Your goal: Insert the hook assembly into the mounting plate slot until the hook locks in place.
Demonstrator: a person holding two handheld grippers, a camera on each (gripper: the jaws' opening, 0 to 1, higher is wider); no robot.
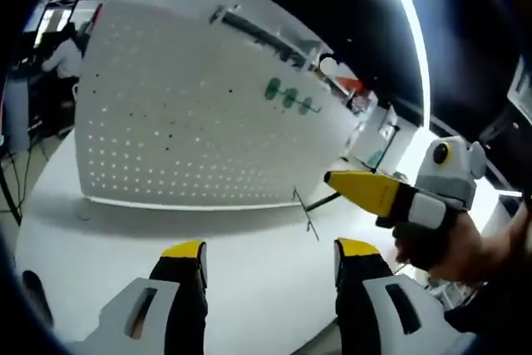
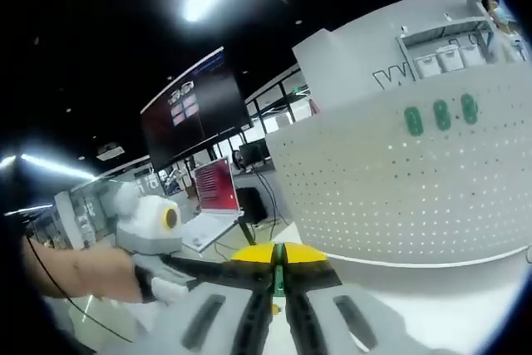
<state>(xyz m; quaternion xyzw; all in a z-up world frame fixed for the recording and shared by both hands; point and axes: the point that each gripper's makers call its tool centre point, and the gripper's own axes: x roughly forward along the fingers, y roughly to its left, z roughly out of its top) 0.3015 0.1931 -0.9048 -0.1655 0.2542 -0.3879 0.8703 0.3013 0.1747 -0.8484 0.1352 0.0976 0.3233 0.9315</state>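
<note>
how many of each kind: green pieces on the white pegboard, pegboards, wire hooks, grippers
green oval pieces on the board: 3
white perforated pegboard panel: 1
thin metal wire hook: 1
yellow-tipped grippers: 2, left gripper open, right gripper shut on the wire hook
total: 7

Left gripper view: perforated panel [image 1: 199, 122] standing upright on the table [image 1: 258, 247], behind the left gripper [image 1: 270, 259]; wire hook [image 1: 309, 209] between panel and gripper, held at the tip of the right gripper [image 1: 353, 182] entering from the right. Right gripper view: panel [image 2: 416, 180] to the right, laptop [image 2: 212, 205] to its left, right gripper [image 2: 278, 259] in front
</note>
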